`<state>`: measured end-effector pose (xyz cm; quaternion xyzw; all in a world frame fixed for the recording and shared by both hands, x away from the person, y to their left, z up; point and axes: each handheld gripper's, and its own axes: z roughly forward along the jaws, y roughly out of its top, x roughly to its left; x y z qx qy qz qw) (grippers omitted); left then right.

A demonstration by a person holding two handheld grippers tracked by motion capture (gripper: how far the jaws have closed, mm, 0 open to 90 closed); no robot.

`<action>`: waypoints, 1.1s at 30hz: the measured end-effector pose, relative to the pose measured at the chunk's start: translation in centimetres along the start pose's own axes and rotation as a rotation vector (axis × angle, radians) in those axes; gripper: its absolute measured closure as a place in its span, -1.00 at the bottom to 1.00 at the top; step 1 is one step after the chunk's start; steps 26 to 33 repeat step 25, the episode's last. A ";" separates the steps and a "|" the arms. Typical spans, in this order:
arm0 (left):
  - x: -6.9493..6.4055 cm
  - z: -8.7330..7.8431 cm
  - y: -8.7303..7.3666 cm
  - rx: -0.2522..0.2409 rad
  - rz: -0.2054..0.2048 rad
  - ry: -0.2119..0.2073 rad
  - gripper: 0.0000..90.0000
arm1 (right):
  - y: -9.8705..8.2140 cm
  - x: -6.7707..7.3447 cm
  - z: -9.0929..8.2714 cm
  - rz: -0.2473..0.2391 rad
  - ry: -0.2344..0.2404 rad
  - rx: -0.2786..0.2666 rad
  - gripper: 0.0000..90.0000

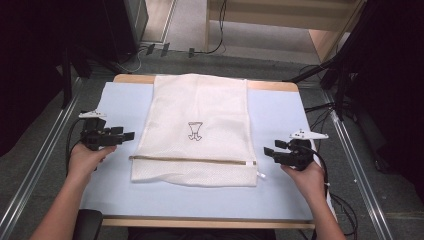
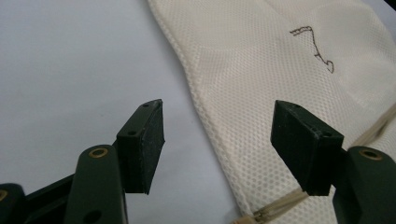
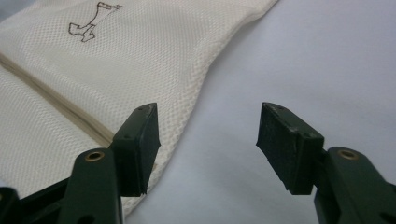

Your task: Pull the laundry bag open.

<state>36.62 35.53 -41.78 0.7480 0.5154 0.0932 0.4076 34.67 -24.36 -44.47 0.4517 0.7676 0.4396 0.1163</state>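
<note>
Both tongs stand wide and hold nothing, one on each side of the white mesh laundry bag (image 1: pixel 196 131).

Bag lies flat mid-table on the pale blue mat (image 1: pixel 280 195), far edge reaching the table's back rim, small line drawing (image 1: pixel 194 131) at centre, tan zip line (image 1: pixel 192 160) running across near my edge. I have the left gripper (image 1: pixel 129 135) just off the bag's left edge, level, jaws pointing inward; the right gripper (image 1: pixel 269 151) mirrors it beside the zip's right end. Neither touches the mesh. Judgement: next comes a fold or smoothing pass, so I would take both side edges at matching height, pinch only the hem, and lift evenly so the mesh does not skew. My forearms enter from the near side, wrists low, hands wrapped round the handles.
</note>
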 end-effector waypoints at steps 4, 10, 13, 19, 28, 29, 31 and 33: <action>0.5 -0.1 0.2 -0.004 0.003 0.038 -0.21 | -0.1 -0.8 -0.2 -0.006 -0.023 -0.012 -0.20; 0.4 -0.4 -0.1 0.007 0.039 0.078 -0.22 | -0.3 -1.5 0.0 0.003 -0.040 -0.009 -0.20; 0.6 -0.6 -0.5 0.020 0.053 0.088 -0.24 | -0.4 -1.9 0.2 0.012 -0.041 -0.002 -0.20; 1.2 -0.7 -1.2 0.030 0.026 0.085 -0.27 | -0.5 -2.0 0.6 0.011 -0.044 0.009 -0.21; 1.5 -0.6 -1.5 0.032 0.006 0.084 -0.30 | -0.6 -2.0 0.8 -0.001 -0.051 0.020 -0.25; 1.5 -0.6 -1.5 0.032 0.006 0.084 -0.30 | -0.6 -2.0 0.8 -0.001 -0.051 0.020 -0.25; 1.5 -0.6 -1.5 0.032 0.006 0.084 -0.30 | -0.6 -2.0 0.8 -0.001 -0.051 0.020 -0.25; 1.5 -0.6 -1.5 0.032 0.006 0.084 -0.30 | -0.6 -2.0 0.8 -0.001 -0.051 0.020 -0.25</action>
